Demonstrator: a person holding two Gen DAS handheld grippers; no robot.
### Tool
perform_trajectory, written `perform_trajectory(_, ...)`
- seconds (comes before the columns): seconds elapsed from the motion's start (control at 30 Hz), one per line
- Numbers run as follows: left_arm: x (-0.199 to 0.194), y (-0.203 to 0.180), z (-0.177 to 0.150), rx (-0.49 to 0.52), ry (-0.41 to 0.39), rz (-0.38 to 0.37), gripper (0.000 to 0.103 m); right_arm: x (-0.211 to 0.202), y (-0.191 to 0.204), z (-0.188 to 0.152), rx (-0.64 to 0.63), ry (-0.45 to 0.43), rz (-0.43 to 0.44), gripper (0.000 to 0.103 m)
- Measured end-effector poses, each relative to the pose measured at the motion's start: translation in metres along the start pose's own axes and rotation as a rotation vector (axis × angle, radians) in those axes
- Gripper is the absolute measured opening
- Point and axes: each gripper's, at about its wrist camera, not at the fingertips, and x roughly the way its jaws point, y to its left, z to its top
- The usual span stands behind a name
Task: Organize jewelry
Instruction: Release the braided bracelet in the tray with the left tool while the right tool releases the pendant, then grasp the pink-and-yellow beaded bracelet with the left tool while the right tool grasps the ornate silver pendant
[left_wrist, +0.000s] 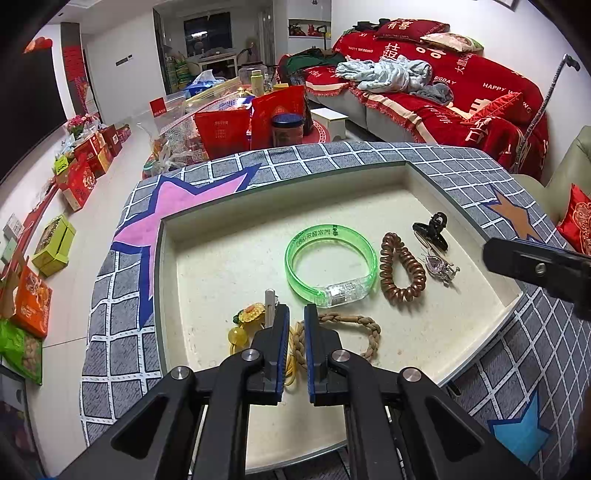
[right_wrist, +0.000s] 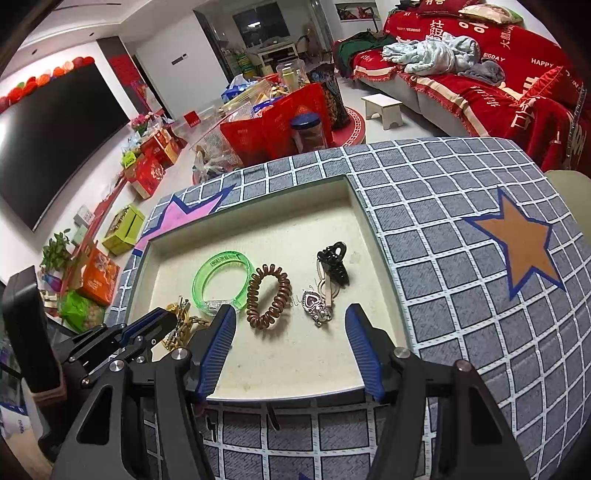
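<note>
A cream recessed tray (left_wrist: 229, 266) (right_wrist: 288, 229) holds the jewelry. In it lie a green translucent bangle (left_wrist: 332, 232) (right_wrist: 221, 258), a brown coil hair tie (left_wrist: 388, 266) (right_wrist: 255, 295), a black claw clip (left_wrist: 430, 230) (right_wrist: 334, 264) and a silver heart pendant (left_wrist: 437, 266) (right_wrist: 312, 302). My left gripper (left_wrist: 296, 325) (right_wrist: 166, 323) is shut low over the tray's near left. A braided bracelet (left_wrist: 354, 319), a yellow bead charm (left_wrist: 247, 317) and a silver bar (left_wrist: 269, 302) lie around its tips. A thin yellow cord runs under its narrow gap; I cannot tell if it is pinched. My right gripper (right_wrist: 291, 314) hangs open above the coil tie and pendant, holding nothing.
Grey checked cloth (right_wrist: 443, 258) with coloured stars frames the tray. Beyond the table are red gift bags (left_wrist: 225, 133), boxes along the floor (left_wrist: 55, 243), a small white stool (right_wrist: 382, 107), a red-covered sofa (left_wrist: 443, 92) and a dark screen (right_wrist: 55, 140) on the left wall.
</note>
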Motion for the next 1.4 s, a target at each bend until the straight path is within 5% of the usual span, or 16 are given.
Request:
perform_trajectory(0.3, -0.005, 0.004, 0.0, -0.017, -0.013, 0.009, 0.025, -0.003, 0.0, -0.003, -0.002, 0.004, 0.008, 0.065)
perform_trajectory(0.33, -0.006, 0.004, 0.0, -0.02, -0.014, 0.013, 0.044, -0.004, 0.0, -0.004, 0.0, 0.003, 0.011, 0.065)
perform_trajectory(0.4, -0.007, 0.007, 0.0, -0.039, -0.015, 0.032, 0.103, -0.005, -0.001, -0.003, 0.005, 0.002, 0.017, 0.065)
perform_trajectory(0.63, -0.008, 0.009, -0.001, -0.04, -0.054, 0.062, 0.103, -0.008, -0.001, -0.004, 0.009, 0.001, 0.037, 0.066)
perform_trajectory(0.7, -0.009, 0.01, -0.003, -0.042, -0.05, 0.068, 0.103, -0.009, 0.002, -0.005, 0.002, -0.003, 0.07, 0.089)
perform_trajectory(0.8, -0.01, 0.011, -0.005, -0.055, -0.04, 0.065, 0.103, -0.016, 0.007, -0.009, -0.009, -0.039, 0.109, 0.103)
perform_trajectory(1.4, -0.045, 0.014, -0.037, -0.044, -0.034, 0.102, 0.103, -0.042, 0.005, -0.044, -0.035, 0.011, 0.007, 0.103)
